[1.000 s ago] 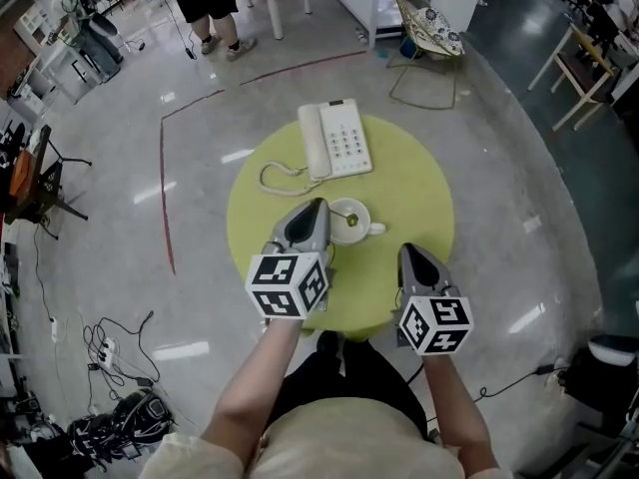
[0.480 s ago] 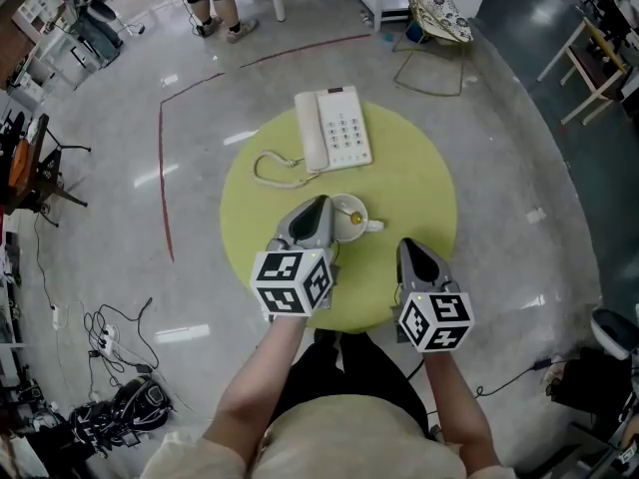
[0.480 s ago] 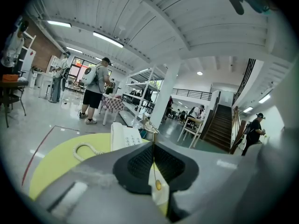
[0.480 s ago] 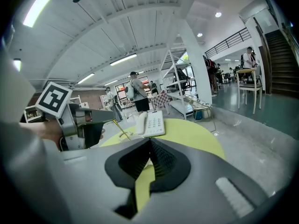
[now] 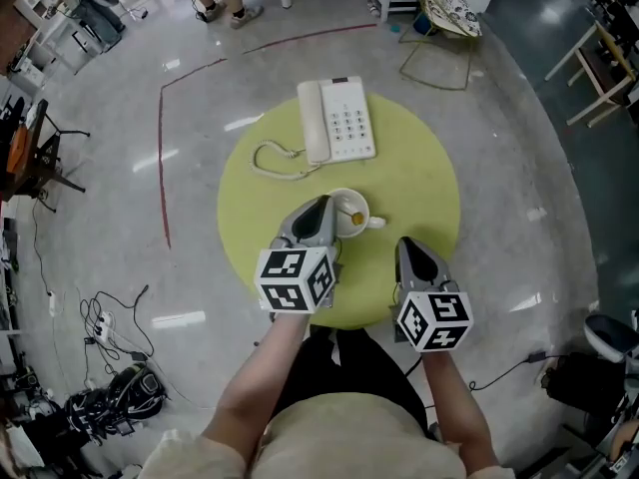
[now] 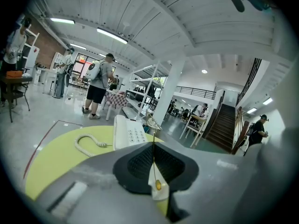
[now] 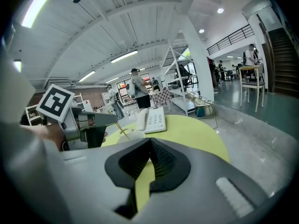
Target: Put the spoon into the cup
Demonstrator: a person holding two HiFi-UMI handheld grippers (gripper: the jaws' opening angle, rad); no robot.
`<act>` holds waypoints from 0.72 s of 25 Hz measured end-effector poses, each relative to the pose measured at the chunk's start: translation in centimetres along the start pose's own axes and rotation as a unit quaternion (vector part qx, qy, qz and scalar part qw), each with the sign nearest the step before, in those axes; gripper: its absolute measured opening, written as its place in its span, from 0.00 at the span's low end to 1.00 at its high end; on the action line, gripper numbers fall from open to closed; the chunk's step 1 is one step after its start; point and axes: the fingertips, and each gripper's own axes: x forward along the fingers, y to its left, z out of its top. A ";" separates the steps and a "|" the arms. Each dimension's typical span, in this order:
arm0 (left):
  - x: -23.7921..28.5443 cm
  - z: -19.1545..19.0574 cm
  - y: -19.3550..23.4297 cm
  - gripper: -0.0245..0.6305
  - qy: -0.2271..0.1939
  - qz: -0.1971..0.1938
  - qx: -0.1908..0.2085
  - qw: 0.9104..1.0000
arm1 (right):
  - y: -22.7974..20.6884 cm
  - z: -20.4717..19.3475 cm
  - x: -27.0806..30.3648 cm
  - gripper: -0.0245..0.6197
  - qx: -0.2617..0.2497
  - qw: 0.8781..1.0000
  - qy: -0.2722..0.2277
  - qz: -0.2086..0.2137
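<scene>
Little has changed: left gripper [image 5: 319, 213] still clamps thin gold spoon [image 6: 153, 164], bowl inside white ceramic cup [image 5: 361, 204]; right gripper [image 5: 407, 249] closed, empty; only release remains.

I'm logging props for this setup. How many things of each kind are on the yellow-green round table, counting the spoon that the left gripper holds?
Telephone: 1
Cup: 1
Spoon: 1
Total: 3
</scene>
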 end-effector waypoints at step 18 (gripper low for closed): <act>0.7 -2.6 1.7 0.04 0.025 0.012 -0.016 0.999 | 0.0 -0.5 0.7 0.04 -0.002 1.000 0.012 0.000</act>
